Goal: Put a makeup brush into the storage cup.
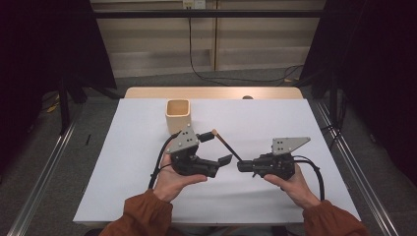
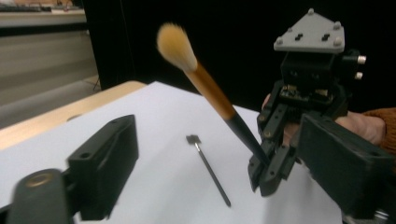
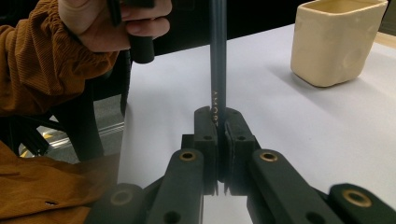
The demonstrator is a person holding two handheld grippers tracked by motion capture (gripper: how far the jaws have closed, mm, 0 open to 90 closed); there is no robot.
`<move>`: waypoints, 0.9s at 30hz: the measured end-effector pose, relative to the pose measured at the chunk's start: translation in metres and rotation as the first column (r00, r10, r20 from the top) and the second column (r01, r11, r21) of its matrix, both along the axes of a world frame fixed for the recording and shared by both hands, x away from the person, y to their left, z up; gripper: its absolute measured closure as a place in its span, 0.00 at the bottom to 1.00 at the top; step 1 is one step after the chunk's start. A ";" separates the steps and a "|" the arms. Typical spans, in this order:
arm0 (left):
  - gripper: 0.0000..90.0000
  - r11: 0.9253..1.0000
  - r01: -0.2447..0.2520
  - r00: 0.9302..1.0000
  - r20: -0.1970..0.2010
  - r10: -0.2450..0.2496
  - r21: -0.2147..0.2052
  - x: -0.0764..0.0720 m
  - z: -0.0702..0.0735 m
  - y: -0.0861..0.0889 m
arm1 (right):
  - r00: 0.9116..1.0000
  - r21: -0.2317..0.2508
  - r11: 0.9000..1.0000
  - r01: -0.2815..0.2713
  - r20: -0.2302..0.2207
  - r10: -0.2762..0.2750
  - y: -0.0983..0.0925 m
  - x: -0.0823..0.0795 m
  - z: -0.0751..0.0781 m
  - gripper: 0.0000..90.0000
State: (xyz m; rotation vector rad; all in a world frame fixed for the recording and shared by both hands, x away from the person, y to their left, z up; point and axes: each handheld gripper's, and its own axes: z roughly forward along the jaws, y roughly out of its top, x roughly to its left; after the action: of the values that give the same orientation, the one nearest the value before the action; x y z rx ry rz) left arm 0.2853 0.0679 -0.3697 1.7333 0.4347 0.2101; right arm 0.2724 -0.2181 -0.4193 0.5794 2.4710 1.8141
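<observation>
My right gripper (image 3: 217, 122) has its two black jaws clamped on the dark handle of a brush (image 3: 218, 51), which rises straight up from them. At upper left I see a hand (image 3: 112, 21) in an orange sleeve (image 3: 44, 70). A cream cup (image 3: 334, 42) stands on the white table (image 3: 299, 135), upper right.

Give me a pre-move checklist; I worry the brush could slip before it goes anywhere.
1. Right gripper shut on the brush at its dark handle end: ok.
2. Left gripper open, pads not touching the brush: ok.
3. Bristles raised off the table: ok.
4. Cup upright, opening unobstructed: ok.
5. Grip firm enough to stop the brush from swivelling: cannot tell.
</observation>
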 end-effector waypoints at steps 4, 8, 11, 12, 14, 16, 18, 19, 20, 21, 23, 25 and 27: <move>0.30 1.000 0.004 1.000 0.002 -0.004 -0.001 0.002 0.001 -0.002 | 1.000 0.001 1.000 0.002 0.002 -0.002 0.000 0.000 0.000 0.95; 0.45 1.000 0.015 1.000 -0.005 -0.015 0.006 0.000 0.000 -0.006 | 1.000 0.001 1.000 0.000 0.002 0.000 0.000 0.001 0.000 0.95; 0.55 1.000 0.021 1.000 -0.023 -0.022 -0.007 0.001 -0.001 -0.005 | 1.000 -0.001 1.000 0.000 0.002 0.000 0.001 0.001 -0.001 0.95; 0.57 1.000 0.019 0.999 -0.032 -0.019 -0.022 0.002 -0.001 -0.003 | 1.000 -0.002 1.000 0.000 0.001 0.000 0.001 0.001 -0.001 0.95; 0.66 0.999 0.018 0.999 -0.047 -0.021 -0.045 0.003 0.000 -0.001 | 1.000 -0.005 1.000 -0.001 0.000 0.001 0.001 0.001 -0.002 0.95; 0.72 0.999 0.021 0.998 -0.056 -0.023 -0.046 0.004 0.000 0.002 | 1.000 -0.012 1.000 -0.001 0.002 0.001 0.001 0.002 -0.002 0.95; 0.76 0.998 0.030 0.998 -0.060 -0.034 -0.054 0.003 0.000 0.002 | 1.000 -0.011 1.000 0.003 -0.001 -0.003 0.000 0.002 -0.003 0.95; 0.78 0.998 0.032 0.997 -0.061 -0.036 -0.052 0.003 -0.001 0.001 | 1.000 -0.011 1.000 0.002 -0.002 -0.002 0.000 0.003 -0.003 0.95; 0.78 0.998 0.037 0.997 -0.065 -0.040 -0.056 0.003 -0.001 0.001 | 1.000 -0.011 1.000 0.002 -0.002 -0.002 0.001 0.003 -0.003 0.95; 0.79 0.998 0.038 0.997 -0.067 -0.042 -0.057 0.003 -0.001 0.001 | 1.000 -0.012 1.000 -0.001 -0.003 0.001 0.001 0.002 -0.003 0.95; 0.80 0.997 0.042 0.996 -0.074 -0.047 -0.064 0.003 0.000 0.001 | 1.000 -0.016 1.000 -0.002 -0.001 0.002 0.001 0.002 -0.003 0.95; 0.81 0.997 0.044 0.996 -0.080 -0.049 -0.068 0.003 0.000 0.001 | 1.000 -0.017 1.000 -0.004 0.000 0.004 0.001 0.002 -0.004 0.95; 0.82 0.996 0.050 0.995 -0.086 -0.056 -0.071 0.002 0.000 0.002 | 1.000 -0.016 1.000 -0.007 -0.001 0.007 0.002 0.002 -0.004 0.95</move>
State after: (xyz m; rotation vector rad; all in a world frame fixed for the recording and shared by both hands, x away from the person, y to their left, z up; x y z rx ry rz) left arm 0.2874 0.0699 -0.3698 1.6889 0.4549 0.0799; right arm 0.2747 -0.2162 -0.4233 0.5717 2.4892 1.7950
